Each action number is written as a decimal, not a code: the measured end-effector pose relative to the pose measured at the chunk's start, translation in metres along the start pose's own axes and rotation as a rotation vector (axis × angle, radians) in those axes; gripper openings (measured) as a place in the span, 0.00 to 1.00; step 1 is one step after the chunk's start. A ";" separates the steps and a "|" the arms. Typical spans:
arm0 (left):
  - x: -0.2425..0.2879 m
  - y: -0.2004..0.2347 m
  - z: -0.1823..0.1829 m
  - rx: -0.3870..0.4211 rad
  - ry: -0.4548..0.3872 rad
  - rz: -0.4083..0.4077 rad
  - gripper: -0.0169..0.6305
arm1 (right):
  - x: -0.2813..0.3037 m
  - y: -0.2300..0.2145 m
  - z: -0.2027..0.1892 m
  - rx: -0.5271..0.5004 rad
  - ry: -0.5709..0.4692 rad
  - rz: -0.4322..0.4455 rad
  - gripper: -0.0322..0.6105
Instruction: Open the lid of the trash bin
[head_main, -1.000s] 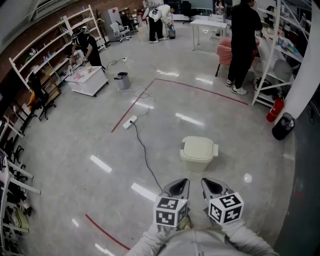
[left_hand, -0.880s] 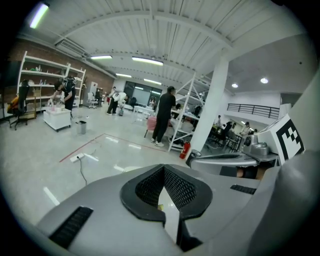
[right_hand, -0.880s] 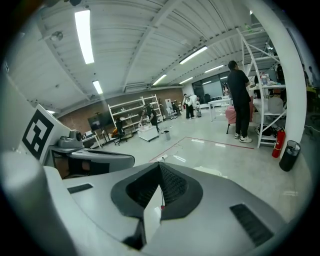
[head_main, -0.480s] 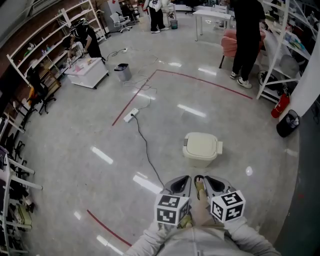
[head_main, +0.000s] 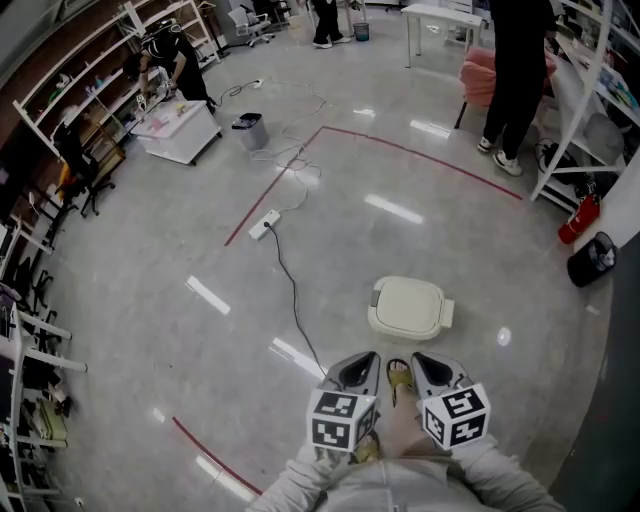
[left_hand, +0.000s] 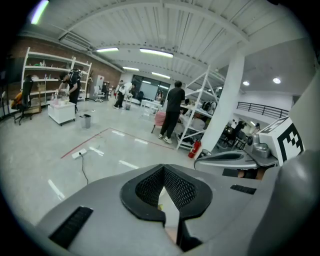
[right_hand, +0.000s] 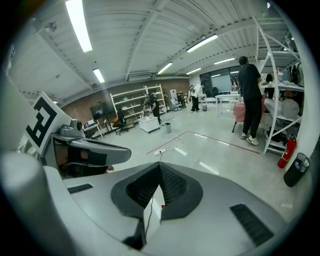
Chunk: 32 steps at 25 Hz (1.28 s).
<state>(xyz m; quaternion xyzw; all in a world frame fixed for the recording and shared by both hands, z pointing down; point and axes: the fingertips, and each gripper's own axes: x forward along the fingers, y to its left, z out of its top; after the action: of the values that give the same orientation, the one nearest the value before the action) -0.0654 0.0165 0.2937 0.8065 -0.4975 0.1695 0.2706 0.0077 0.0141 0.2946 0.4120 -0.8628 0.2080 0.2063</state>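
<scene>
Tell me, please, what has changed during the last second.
The person stepped toward the trash bin: it looks nearer and slightly larger, and a shoe now shows between the grippers. Nothing was taken hold of. The lid stays closed; the left gripper and right gripper stay shut and empty, close to the body.

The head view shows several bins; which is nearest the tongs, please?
The cream bin, lid shut, directly ahead of the left tongs and right tongs; the grey bin and black bin stand far off.

Your left gripper (head_main: 356, 370) and right gripper (head_main: 429, 370) hover side by side; the bin (head_main: 410, 308) stands just ahead on the floor (head_main: 180, 350), lid down.
</scene>
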 end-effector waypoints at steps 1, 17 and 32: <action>0.009 0.004 0.002 -0.008 0.008 0.001 0.03 | 0.007 -0.007 0.001 0.002 0.010 0.001 0.05; 0.136 0.066 -0.016 -0.060 0.148 0.060 0.03 | 0.099 -0.085 -0.019 0.075 0.139 0.013 0.05; 0.246 0.137 -0.088 -0.112 0.271 0.085 0.03 | 0.186 -0.100 -0.089 0.166 0.211 -0.008 0.05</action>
<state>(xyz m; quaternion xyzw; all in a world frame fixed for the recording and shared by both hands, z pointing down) -0.0780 -0.1546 0.5337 0.7380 -0.4990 0.2599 0.3725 -0.0031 -0.1125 0.4847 0.4071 -0.8143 0.3202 0.2619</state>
